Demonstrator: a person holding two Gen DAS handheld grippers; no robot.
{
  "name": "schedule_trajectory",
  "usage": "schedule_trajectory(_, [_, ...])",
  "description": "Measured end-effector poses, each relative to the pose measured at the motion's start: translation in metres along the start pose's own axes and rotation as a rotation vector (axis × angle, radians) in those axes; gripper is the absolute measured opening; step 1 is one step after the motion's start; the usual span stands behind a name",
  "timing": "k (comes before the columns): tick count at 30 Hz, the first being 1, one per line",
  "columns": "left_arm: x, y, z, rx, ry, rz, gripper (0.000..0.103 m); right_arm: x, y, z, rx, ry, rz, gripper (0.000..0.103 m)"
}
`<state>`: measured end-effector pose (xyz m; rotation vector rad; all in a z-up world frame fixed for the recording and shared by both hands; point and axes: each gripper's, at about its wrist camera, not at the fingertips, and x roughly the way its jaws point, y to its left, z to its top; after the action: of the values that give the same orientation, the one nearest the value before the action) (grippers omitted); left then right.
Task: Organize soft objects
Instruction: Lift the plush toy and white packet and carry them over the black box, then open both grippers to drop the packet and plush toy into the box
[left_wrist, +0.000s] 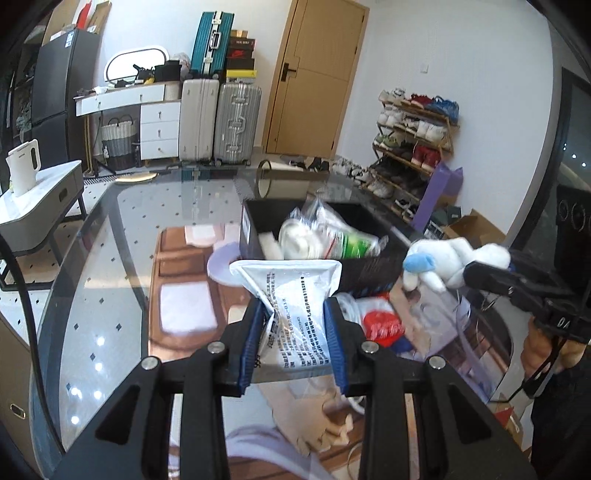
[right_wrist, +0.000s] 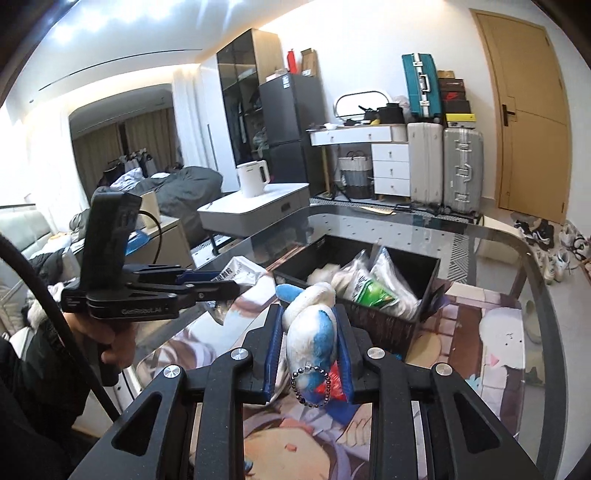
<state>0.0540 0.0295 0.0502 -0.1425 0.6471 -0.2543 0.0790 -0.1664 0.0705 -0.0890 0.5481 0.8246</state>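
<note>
A lived-in room is seen beyond a glass table (left_wrist: 110, 236), with suitcases (left_wrist: 221, 122) stacked by a wooden door (left_wrist: 317, 77). On the table a black bin (right_wrist: 402, 317) is already loaded with bagged soft items (right_wrist: 373, 288). The left gripper (left_wrist: 295, 325) is clamped on a white printed pouch (left_wrist: 291, 291), which is held above the table just in front of the bin. The right gripper (right_wrist: 308, 332) is closed tight on a blue-and-white plush toy (right_wrist: 314, 325), its bead chain (right_wrist: 310, 384) dangling below, and the toy is carried just beside the bin's near corner.
</note>
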Motion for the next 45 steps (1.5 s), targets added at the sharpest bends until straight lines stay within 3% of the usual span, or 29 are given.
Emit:
schedule_trajectory(7, [0.012,-0.002,0.031,-0.012,-0.04,-0.032,0.032,0.009,-0.01,0.019,0.019,-0.014,-0.045,0.026])
schedule_trajectory(19, [0.059,0.001,0.064,-0.01,-0.048,-0.019,0.032,0.042,-0.042,0.04,0.077,-0.016,-0.121,0.026])
schedule_trajectory(31, [0.106,-0.005,0.068,0.019,-0.009,0.011,0.032,0.078,-0.077,0.05,0.12,0.023,-0.236,0.026])
schedule_trajectory(45, [0.125,-0.011,0.063,0.063,0.034,0.036,0.035,0.13,-0.071,0.039,0.069,0.154,-0.311,0.026])
